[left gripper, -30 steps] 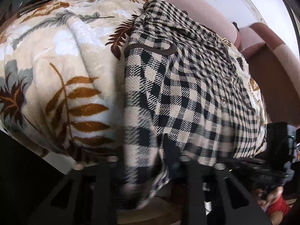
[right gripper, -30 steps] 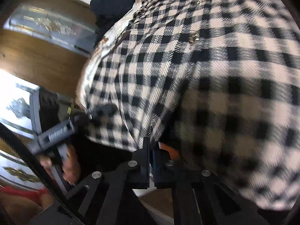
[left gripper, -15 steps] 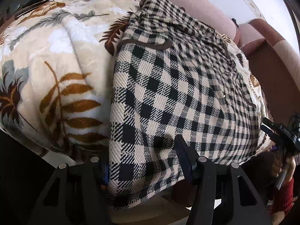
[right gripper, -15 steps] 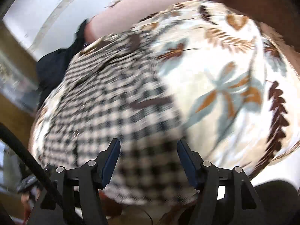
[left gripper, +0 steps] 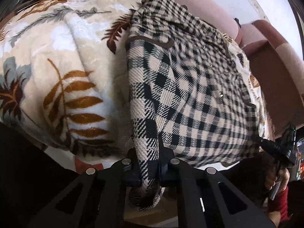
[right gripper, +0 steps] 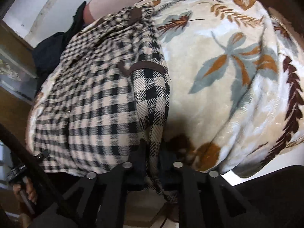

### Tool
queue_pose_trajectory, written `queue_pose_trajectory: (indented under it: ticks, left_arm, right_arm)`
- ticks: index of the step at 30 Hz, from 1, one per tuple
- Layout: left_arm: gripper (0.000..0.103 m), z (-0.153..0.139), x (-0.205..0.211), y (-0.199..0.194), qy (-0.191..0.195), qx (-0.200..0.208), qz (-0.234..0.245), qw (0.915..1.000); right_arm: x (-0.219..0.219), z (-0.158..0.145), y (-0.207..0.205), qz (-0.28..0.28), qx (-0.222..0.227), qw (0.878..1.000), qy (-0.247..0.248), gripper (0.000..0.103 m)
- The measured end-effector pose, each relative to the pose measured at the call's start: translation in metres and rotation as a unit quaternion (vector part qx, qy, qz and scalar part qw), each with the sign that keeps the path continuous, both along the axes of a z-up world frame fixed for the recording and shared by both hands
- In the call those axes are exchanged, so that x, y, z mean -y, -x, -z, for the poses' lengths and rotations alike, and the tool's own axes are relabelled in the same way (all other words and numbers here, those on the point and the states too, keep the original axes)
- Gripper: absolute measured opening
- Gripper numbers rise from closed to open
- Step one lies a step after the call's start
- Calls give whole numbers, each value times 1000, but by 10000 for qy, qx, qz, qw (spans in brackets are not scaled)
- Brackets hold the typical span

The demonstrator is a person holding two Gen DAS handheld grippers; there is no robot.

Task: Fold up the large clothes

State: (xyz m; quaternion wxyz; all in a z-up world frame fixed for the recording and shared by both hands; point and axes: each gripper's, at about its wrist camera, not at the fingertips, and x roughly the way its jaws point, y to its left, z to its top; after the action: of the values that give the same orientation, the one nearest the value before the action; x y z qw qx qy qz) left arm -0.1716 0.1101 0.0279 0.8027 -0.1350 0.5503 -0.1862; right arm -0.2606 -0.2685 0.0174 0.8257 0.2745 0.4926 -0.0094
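Both the left gripper (left gripper: 149, 168) and right gripper (right gripper: 153, 172) pinch the checked garment (left gripper: 190, 95) at its near hem corners — soft, thick, floppy weave, probably needing both corners lifted together.

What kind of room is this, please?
Probably a home living room or bedroom. A plush leaf-print blanket covers soft furniture with pink-brown cushions, the checked garment lies spread on it, and carved wooden furniture stands beside.
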Motion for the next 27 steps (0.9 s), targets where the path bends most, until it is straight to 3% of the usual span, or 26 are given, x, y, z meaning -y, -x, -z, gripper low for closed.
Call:
queue_pose_trajectory:
  ticks: [4,8,17,22,27]
  left_arm:
    - [9,-28,-11,-3,404,100,-25,9991]
    - [8,-54,-12,-29,726,211,8,9971]
    - [8,-118,25,-132,560,995,20,9935]
    - [8,-130,55,-218,362,1146,-121,9927]
    - [8,-121,82,-299,-10,1099,-345,9933]
  right_arm:
    - [6,-24,2,-105,381,9976,-572,10]
    - [11,-56,-23,-213,817,9923,-910,10]
    - [12,-105,-119,-214,1508,9862,-641,10]
    - [25,-115,-187,-79,1670,9854,-329,10]
    - [52,-97,-257,382,1576,9867,-46,10]
